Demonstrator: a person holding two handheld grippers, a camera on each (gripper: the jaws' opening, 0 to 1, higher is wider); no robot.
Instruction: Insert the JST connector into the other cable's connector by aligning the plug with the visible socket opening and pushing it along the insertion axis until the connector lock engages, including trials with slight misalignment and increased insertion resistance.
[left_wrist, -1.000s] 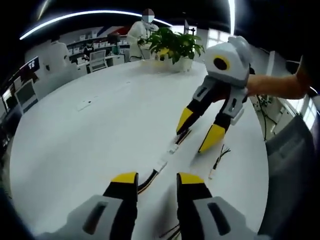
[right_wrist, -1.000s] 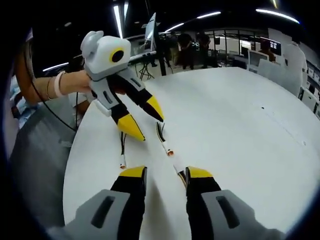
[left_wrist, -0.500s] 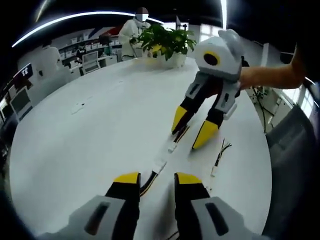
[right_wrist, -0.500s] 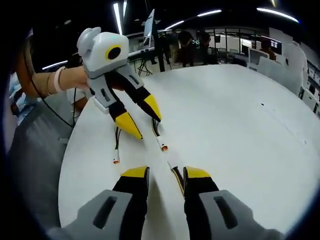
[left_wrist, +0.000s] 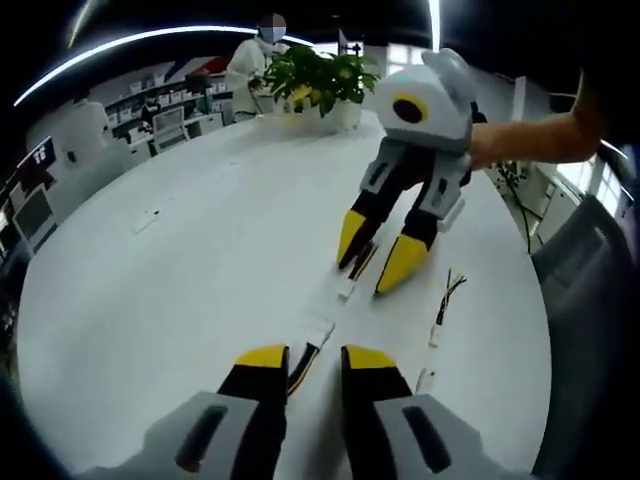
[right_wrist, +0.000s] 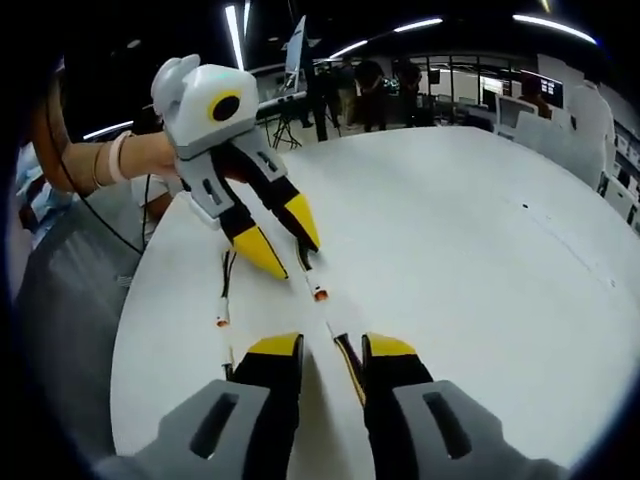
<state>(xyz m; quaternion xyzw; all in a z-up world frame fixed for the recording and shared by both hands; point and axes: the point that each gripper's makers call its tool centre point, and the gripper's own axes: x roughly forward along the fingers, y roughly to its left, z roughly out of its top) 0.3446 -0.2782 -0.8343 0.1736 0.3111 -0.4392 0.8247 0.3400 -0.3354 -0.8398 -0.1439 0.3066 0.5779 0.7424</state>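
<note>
Two cables lie end to end on the white table (left_wrist: 180, 290), their connectors a short gap apart. In the left gripper view my left gripper (left_wrist: 315, 357) is open with the black-and-yellow cable's white connector (left_wrist: 318, 330) just ahead of its jaws. My right gripper (left_wrist: 377, 250) comes in from the upper right, open, straddling the other cable, whose small connector (left_wrist: 346, 292) points toward me. In the right gripper view my right gripper (right_wrist: 332, 345) is open around its cable (right_wrist: 347, 355). The left gripper (right_wrist: 282, 237) stands open over the cable with the orange-tipped connector (right_wrist: 319, 294).
Two spare cables (left_wrist: 440, 320) (left_wrist: 425, 378) lie to the right near the table edge; one spare cable (right_wrist: 222, 322) shows at the left. A potted plant (left_wrist: 320, 85) and a person (left_wrist: 250, 65) are at the far end. A hand and forearm (left_wrist: 530, 140) hold each gripper.
Both grippers' jaws have narrowed around their cables. Each gripper has come closer to the other, and the cable ends now sit nearer together.
</note>
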